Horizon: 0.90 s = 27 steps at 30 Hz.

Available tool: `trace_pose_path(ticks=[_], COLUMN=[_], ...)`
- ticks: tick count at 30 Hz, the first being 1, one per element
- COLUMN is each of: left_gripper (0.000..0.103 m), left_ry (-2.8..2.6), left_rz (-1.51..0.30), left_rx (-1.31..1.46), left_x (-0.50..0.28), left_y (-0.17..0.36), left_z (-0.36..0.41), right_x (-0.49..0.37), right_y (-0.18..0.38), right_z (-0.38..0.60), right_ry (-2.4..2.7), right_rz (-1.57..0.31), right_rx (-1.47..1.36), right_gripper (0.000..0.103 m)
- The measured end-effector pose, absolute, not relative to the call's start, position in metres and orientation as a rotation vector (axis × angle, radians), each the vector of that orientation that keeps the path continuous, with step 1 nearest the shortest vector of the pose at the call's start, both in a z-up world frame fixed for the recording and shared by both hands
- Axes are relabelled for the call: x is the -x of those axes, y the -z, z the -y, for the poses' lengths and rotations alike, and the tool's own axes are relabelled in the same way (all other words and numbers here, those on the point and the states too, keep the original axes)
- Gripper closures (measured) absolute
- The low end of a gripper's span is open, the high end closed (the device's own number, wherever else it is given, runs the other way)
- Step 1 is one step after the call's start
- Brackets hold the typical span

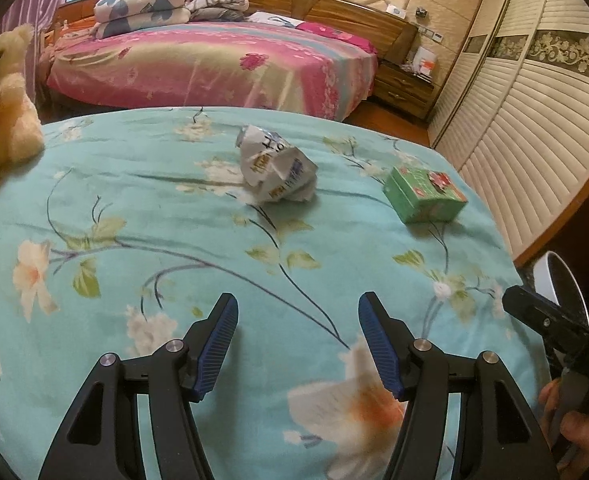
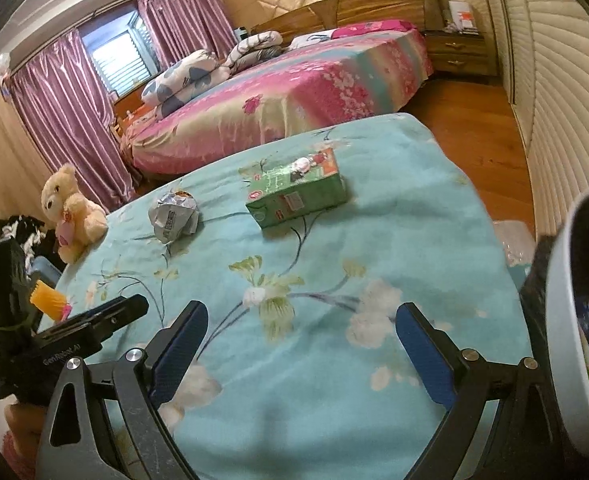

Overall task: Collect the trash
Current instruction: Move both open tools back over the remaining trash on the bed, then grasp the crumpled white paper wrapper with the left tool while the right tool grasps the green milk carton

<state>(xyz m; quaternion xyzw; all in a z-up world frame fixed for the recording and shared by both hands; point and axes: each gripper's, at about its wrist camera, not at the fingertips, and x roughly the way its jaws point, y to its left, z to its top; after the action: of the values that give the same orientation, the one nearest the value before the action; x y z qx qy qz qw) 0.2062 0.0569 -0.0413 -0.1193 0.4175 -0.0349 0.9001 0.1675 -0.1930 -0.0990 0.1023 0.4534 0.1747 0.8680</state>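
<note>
A crumpled printed paper ball [image 1: 276,170] lies on the teal floral bed cover [image 1: 174,240]; it also shows in the right wrist view [image 2: 173,215]. A green carton [image 1: 424,195] lies to its right, also seen in the right wrist view [image 2: 297,194]. My left gripper [image 1: 297,320] is open and empty, hovering over the cover short of the paper ball. My right gripper [image 2: 301,328] is open and empty, nearer the cover's right edge, short of the carton. A white-rimmed bin [image 2: 574,320] stands at the right edge of the bed, also visible in the left wrist view [image 1: 566,280].
A cream teddy bear [image 1: 2,100] sits at the cover's left edge, also in the right wrist view [image 2: 72,212]. A pink bed [image 1: 214,68] lies beyond. White louvred wardrobe doors [image 1: 534,120] line the right. An orange item [image 2: 46,300] lies at the left.
</note>
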Motion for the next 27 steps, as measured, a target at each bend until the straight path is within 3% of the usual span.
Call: trace_pose_path(ticks=[27], left_gripper=[0.036], left_ry=[0.066], left_rz=[-0.845], left_rx=[0.235], left_x=[-0.314], left_y=[0.058], left_z=[-0.073], right_x=[-0.261], right_y=[0.122], right_z=[0.148], right_ry=[-0.415], right_rz=[-1.008], right_rx=[-0.054], right_gripper=[0.007])
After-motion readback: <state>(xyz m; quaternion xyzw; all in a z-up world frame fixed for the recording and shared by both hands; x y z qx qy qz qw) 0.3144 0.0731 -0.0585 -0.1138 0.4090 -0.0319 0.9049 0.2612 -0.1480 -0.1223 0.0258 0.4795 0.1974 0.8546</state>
